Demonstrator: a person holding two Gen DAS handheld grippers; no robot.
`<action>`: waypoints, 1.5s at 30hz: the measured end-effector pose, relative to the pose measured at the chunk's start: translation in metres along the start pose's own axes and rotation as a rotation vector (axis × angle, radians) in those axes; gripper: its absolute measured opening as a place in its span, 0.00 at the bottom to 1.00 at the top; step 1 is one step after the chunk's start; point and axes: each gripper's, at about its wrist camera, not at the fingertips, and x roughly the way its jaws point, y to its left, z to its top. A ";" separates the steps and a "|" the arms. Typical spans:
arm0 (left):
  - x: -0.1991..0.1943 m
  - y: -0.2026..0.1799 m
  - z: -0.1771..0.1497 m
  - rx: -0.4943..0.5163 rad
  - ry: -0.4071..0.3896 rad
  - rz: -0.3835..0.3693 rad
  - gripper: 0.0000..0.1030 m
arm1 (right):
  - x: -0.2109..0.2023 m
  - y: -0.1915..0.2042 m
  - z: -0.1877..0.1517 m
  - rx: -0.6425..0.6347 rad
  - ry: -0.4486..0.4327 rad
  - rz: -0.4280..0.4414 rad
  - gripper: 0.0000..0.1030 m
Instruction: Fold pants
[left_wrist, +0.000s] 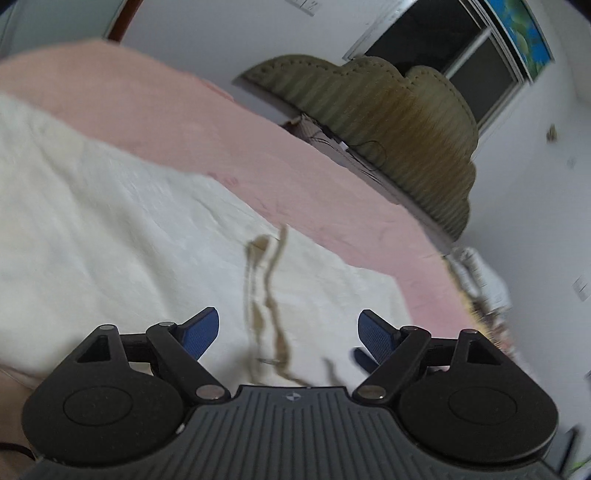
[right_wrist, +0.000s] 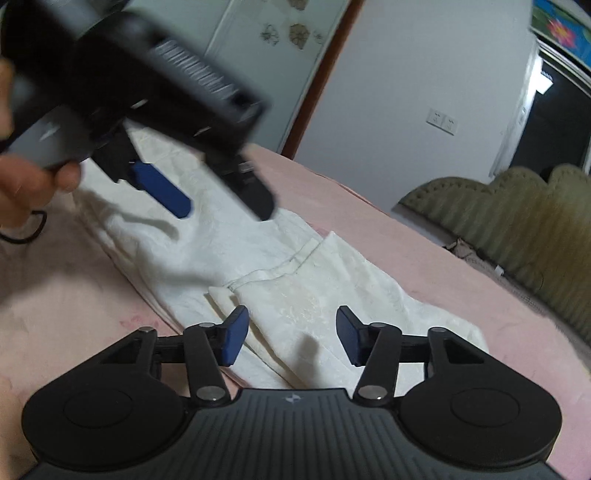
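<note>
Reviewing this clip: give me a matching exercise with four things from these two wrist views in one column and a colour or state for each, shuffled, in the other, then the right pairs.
Things:
1. pants
2. bedsheet
3. headboard
4. right gripper

Colour or state:
A. olive green, scalloped top
B. open, nothing between the fingers
C. cream white, lying on the bed
D. pink

Pairs: 1-C, 2-D, 3-A, 4-B

The left gripper is open too, hovering over the pants, with brown thread-like strands in front of it.
</note>
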 end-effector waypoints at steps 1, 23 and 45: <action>0.002 0.001 0.000 -0.024 0.010 -0.021 0.82 | 0.003 0.005 -0.001 -0.037 0.004 -0.008 0.46; 0.093 0.015 -0.007 -0.382 0.219 -0.193 0.18 | 0.003 -0.027 -0.004 0.077 -0.059 0.044 0.09; 0.051 0.015 -0.030 -0.114 0.081 0.015 0.11 | 0.023 -0.084 -0.025 0.419 0.058 0.018 0.09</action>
